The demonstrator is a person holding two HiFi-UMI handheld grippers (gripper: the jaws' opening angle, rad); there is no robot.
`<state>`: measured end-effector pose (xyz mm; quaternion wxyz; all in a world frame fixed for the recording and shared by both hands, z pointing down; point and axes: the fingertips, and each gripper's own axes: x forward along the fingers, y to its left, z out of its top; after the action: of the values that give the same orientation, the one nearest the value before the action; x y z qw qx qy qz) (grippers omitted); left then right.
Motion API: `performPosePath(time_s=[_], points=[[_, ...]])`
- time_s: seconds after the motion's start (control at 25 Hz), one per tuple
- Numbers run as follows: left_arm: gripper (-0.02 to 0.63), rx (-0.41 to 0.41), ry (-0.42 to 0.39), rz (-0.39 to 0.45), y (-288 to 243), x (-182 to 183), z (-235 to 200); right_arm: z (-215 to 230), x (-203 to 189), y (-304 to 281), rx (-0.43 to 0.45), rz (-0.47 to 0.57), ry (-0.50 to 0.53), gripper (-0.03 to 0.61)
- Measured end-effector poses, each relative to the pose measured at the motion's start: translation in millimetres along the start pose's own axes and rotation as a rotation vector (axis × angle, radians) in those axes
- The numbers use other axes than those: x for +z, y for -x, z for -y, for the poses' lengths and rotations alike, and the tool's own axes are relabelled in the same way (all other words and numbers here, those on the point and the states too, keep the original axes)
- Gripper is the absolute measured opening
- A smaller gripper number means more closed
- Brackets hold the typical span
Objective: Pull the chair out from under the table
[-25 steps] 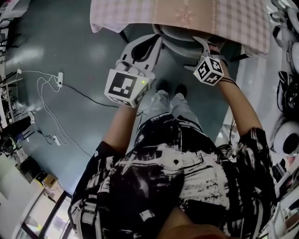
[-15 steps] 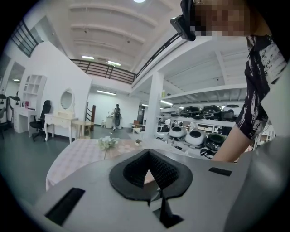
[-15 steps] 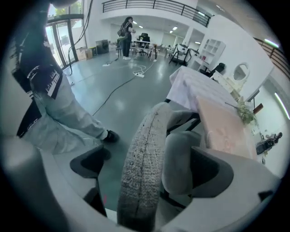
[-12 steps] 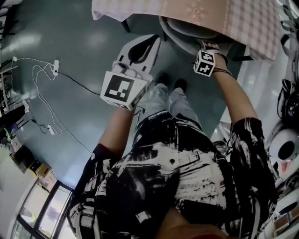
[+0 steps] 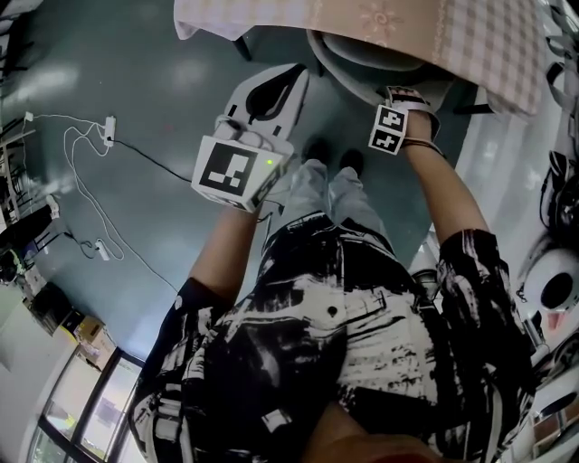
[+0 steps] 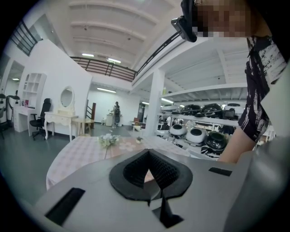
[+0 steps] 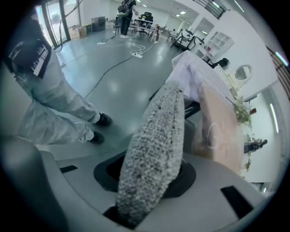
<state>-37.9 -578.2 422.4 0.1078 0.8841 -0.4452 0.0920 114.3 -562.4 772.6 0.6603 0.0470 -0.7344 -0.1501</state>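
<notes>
The chair's grey textured backrest (image 5: 362, 68) curves out from under the table (image 5: 407, 27), which wears a pink checked cloth. My right gripper (image 5: 404, 93) points steeply down over the backrest's top edge. In the right gripper view the backrest (image 7: 154, 136) fills the gap of the right gripper (image 7: 152, 181); its jaws are closing and the pads press on both sides. My left gripper (image 5: 298, 77) hovers in the air left of the chair, touching nothing. In the left gripper view the left gripper (image 6: 147, 170) has its tips together, and beyond them lies the table (image 6: 86, 152).
The person's shoes (image 5: 330, 163) stand on the grey floor just in front of the chair. A white cable and power strip (image 5: 109, 127) trail across the floor at left. A dark table leg (image 5: 242, 45) shows beside the cloth. Shelves of round goods (image 5: 552, 289) line the right.
My right gripper has dropped onto the backrest's top edge and its jaws have come in around it. The left gripper has sunk slightly.
</notes>
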Motion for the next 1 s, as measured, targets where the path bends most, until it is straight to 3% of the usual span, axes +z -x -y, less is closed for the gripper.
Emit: performPosePath(time_s=[0.24, 1.0], points=[[0.000, 0.006, 0.009, -0.013, -3, -2, -3, 4, -1, -1, -0.055, -0.002, -0.008, 0.103], [0.000, -0.058, -0.017, 0.001, 0, 4, 5, -13, 4, 7, -0.033, 0.010, -0.024, 0.060]])
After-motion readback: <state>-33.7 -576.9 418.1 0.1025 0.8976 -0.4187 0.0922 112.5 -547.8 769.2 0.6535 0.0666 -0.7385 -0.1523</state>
